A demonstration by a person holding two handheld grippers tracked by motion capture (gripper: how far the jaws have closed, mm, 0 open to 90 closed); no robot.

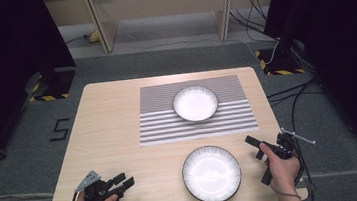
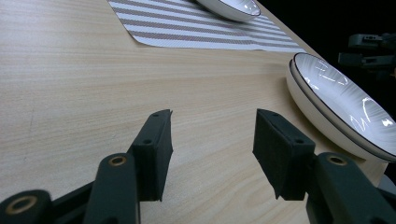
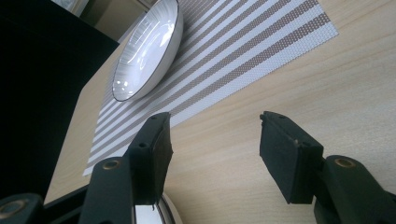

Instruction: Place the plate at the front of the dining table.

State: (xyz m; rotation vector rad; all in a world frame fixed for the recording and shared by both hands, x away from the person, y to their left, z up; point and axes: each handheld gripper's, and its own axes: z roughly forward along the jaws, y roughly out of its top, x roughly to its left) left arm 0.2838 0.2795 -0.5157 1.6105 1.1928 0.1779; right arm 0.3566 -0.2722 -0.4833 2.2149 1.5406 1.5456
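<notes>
Two white ribbed bowls with dark rims are on the wooden table (image 1: 109, 133). The far bowl (image 1: 195, 103) (image 3: 147, 51) rests on a grey striped placemat (image 1: 239, 119) (image 3: 243, 51). Off the mat, the near bowl (image 1: 211, 173) (image 2: 345, 107) sits by the table's front edge. My left gripper (image 1: 124, 180) (image 2: 212, 135) lies low over the front left corner, pointing right toward the near bowl, open with bare wood between its jaws. To the right of the near bowl, my right gripper (image 1: 256, 160) (image 3: 215, 140) is open and holds nothing.
Black curtains and stands flank the table, and cables (image 1: 292, 98) run over the grey floor to the right. A wooden frame (image 1: 157, 12) stands behind the table. In the left gripper view the placemat (image 2: 187, 28), the far bowl (image 2: 233, 7) and the other gripper (image 2: 369, 46) lie ahead.
</notes>
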